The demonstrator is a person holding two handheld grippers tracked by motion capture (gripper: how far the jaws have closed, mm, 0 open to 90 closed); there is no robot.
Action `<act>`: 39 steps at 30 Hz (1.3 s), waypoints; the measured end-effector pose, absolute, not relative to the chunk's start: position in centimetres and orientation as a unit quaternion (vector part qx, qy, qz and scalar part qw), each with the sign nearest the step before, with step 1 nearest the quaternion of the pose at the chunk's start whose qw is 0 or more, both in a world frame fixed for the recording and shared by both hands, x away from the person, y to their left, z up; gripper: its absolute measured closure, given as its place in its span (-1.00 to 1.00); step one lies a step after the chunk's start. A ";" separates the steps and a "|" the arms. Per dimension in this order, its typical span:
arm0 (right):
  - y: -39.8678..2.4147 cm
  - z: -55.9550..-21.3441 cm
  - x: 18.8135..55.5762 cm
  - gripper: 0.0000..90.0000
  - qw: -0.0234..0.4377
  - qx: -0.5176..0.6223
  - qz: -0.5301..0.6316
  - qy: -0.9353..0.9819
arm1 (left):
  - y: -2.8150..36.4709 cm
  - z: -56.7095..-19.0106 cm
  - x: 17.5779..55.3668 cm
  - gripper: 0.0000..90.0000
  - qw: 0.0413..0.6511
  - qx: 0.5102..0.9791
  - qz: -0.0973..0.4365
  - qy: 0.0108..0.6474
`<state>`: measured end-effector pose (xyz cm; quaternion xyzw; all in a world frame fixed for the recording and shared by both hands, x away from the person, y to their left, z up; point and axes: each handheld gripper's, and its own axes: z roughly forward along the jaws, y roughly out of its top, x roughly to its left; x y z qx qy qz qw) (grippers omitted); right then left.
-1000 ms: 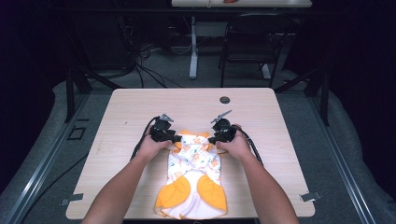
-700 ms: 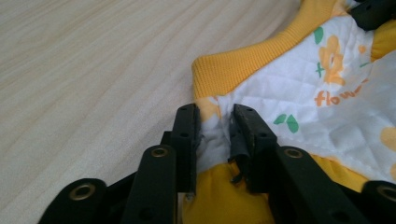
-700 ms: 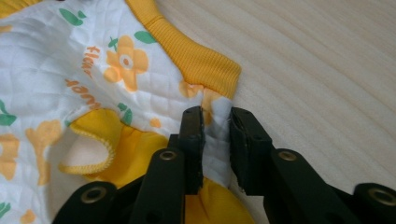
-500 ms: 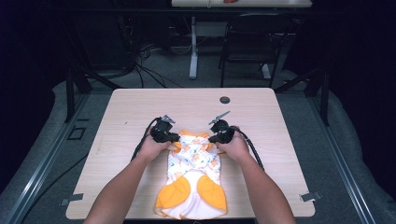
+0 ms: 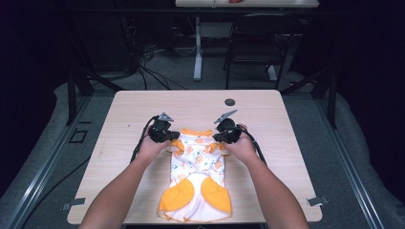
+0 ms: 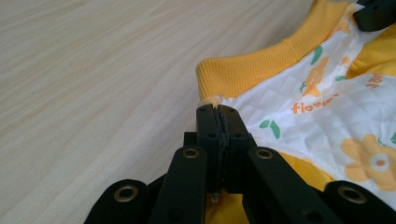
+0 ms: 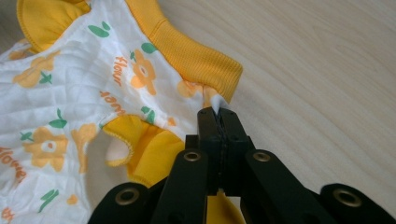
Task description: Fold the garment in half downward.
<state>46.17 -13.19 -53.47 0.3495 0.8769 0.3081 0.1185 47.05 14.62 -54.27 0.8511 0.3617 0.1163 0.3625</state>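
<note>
A small white garment (image 5: 197, 169) with orange flowers, green leaves and orange trim lies flat on the wooden table (image 5: 124, 124), its ribbed orange collar (image 5: 197, 131) at the far end and two orange flaps at the near end. My left gripper (image 5: 173, 137) is shut on the cloth at the garment's left shoulder (image 6: 211, 100), beside the collar (image 6: 261, 72). My right gripper (image 5: 218, 137) is shut on the right shoulder corner (image 7: 212, 100), where white cloth pokes out between the jaws next to the collar (image 7: 196, 58). An orange sleeve (image 7: 135, 144) lies left of the right jaws.
A small dark round disc (image 5: 230, 101) sits on the table beyond the garment. Bare wood lies to both sides. Cables (image 5: 141, 143) trail from the left gripper over the table. Behind the table are a chair (image 5: 260, 43) and floor cables.
</note>
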 end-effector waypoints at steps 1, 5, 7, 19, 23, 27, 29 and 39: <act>-13.2 -53.3 46.1 0.98 0.119 0.350 0.312 0.875 | 14.6 -54.1 47.0 0.97 0.367 0.850 0.118 0.359; -13.8 -52.5 46.1 0.98 0.126 0.358 0.328 0.865 | 14.7 -52.9 46.7 0.97 0.380 0.846 0.128 0.350; -14.1 -52.0 46.1 0.98 0.129 0.363 0.333 0.861 | 14.6 -52.3 46.6 0.97 0.379 0.848 0.137 0.344; -13.9 -49.1 45.6 0.98 0.154 0.346 0.347 0.858 | 14.9 -49.5 46.1 0.97 0.390 0.841 0.171 0.333; -13.6 -48.1 45.4 0.98 0.166 0.341 0.348 0.857 | 15.1 -49.0 46.0 0.97 0.396 0.838 0.178 0.331; -13.3 -47.1 45.4 0.98 0.177 0.332 0.350 0.858 | 15.4 -48.1 46.0 0.97 0.403 0.834 0.178 0.332; -13.2 -46.6 45.3 0.98 0.183 0.328 0.349 0.859 | 15.5 -47.6 45.9 0.97 0.404 0.834 0.184 0.328; -13.6 -45.0 45.3 0.98 0.194 0.323 0.365 0.851 | 15.9 -46.1 45.7 0.97 0.419 0.829 0.192 0.316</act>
